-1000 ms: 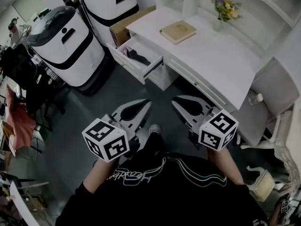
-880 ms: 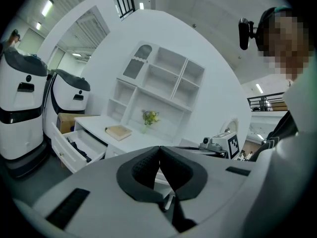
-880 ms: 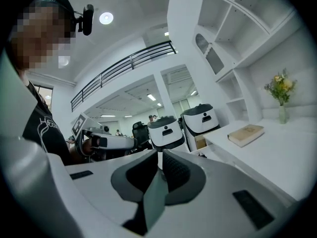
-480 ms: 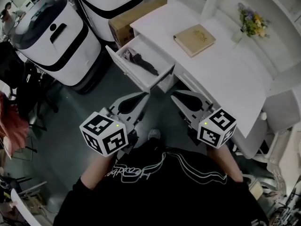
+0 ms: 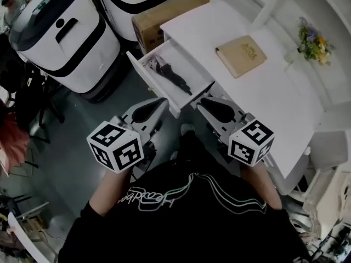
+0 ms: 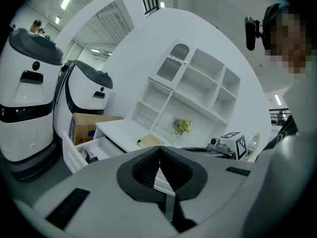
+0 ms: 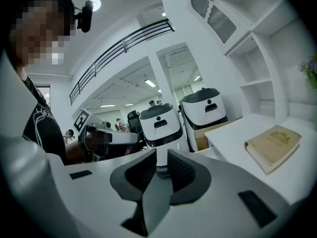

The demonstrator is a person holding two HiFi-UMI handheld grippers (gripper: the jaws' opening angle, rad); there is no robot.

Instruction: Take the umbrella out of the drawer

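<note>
A dark folded umbrella (image 5: 176,79) lies in the open white drawer (image 5: 147,80) at the desk's left end. My left gripper (image 5: 163,100) is shut and empty, its tip just short of the drawer's front panel. My right gripper (image 5: 203,101) is also shut with nothing in it, beside the drawer's near right corner. In the left gripper view the jaws (image 6: 158,148) meet, and the drawer (image 6: 74,155) shows low at the left with dark contents. The right gripper view shows the right gripper (image 7: 159,155) pointing past the desk toward the white machines.
A tan book (image 5: 241,55) lies on the white desk (image 5: 274,103), with flowers (image 5: 312,40) at the back. A cardboard box (image 5: 164,15) and two large white machines (image 5: 66,37) stand left of the drawer. A chair (image 5: 323,147) is at the right.
Both grippers have come forward toward the open drawer, which now lies right in front of their tips. Both stay shut.
</note>
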